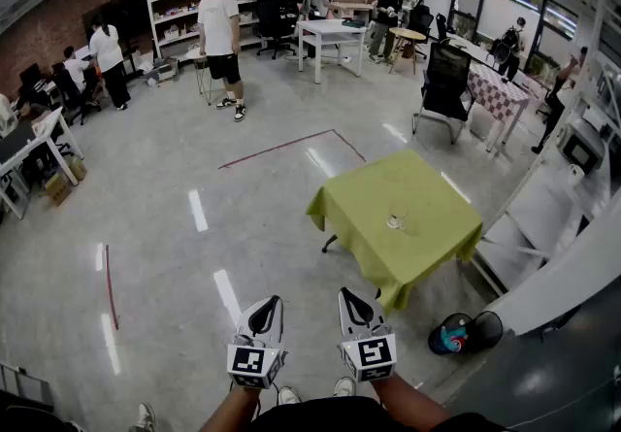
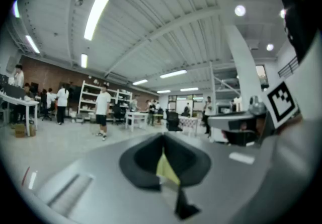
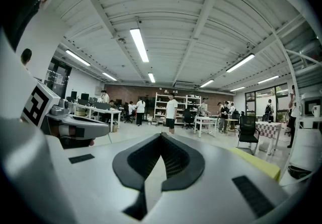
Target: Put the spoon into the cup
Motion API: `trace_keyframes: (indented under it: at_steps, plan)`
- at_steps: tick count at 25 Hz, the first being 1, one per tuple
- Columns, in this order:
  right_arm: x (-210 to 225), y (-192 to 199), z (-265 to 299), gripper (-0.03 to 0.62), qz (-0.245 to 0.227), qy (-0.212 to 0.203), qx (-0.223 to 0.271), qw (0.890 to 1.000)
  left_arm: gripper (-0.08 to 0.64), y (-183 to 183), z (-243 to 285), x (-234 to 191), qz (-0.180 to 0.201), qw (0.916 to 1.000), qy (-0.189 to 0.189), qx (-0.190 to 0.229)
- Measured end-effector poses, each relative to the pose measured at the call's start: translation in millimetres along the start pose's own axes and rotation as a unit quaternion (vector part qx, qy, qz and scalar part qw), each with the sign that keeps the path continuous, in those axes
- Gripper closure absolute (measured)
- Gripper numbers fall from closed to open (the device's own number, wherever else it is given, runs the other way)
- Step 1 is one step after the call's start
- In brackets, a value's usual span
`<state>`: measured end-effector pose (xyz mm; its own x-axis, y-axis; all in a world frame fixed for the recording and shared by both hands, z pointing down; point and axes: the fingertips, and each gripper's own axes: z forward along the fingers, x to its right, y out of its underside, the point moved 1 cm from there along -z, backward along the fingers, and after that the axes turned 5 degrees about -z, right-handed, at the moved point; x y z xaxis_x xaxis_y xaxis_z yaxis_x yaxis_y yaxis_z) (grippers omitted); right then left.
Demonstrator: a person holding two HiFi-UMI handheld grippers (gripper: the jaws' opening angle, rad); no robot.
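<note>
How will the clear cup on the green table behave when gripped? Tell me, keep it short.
The cup looks see-through, so probably glass or hard plastic: stiff, smooth, likely slippery between jaws. It stands on a draped green cloth, so a sideways push might tip it or ruck the cloth.

Open floor (image 1: 262, 216) leading to green table (image 1: 432, 238), white counter (image 1: 568, 273) close beside — right side.
</note>
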<state>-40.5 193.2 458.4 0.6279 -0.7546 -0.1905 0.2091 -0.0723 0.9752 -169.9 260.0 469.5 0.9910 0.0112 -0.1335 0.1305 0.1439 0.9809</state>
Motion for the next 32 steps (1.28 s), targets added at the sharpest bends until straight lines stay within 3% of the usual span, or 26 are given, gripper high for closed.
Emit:
trace_keyframes:
  at_steps: [5,12,18,22,26,32]
  plan:
    - [-1,-6,2,0.586,-0.002,0.005,0.003,1.0,0.548,-4,1,-4,-0.004,0.9998,0.004,0.02]
    - [-8,-11,1,0.586,0.004,0.015,0.018,1.0,0.548,-1,-7,-9,-0.006,0.9998,0.008,0.015]
    - [-14,-16,4,0.586,0.007,0.022,0.028,0.999,0.548,-3,-7,-12,-0.007,0.9984,0.034,0.045]
    - [-21,-17,0,0.586,0.002,0.027,0.021,0.999,0.548,-5,-10,-18,-0.002,0.9994,0.027,0.023]
    - [-23,-9,-4,0.586,0.004,0.037,0.004,0.999,0.548,-3,-6,-15,-0.014,0.9975,0.052,0.046]
    - [5,7,1,0.586,0.011,0.04,-0.006,0.999,0.548,6,22,0,-0.012,0.9976,0.06,0.032]
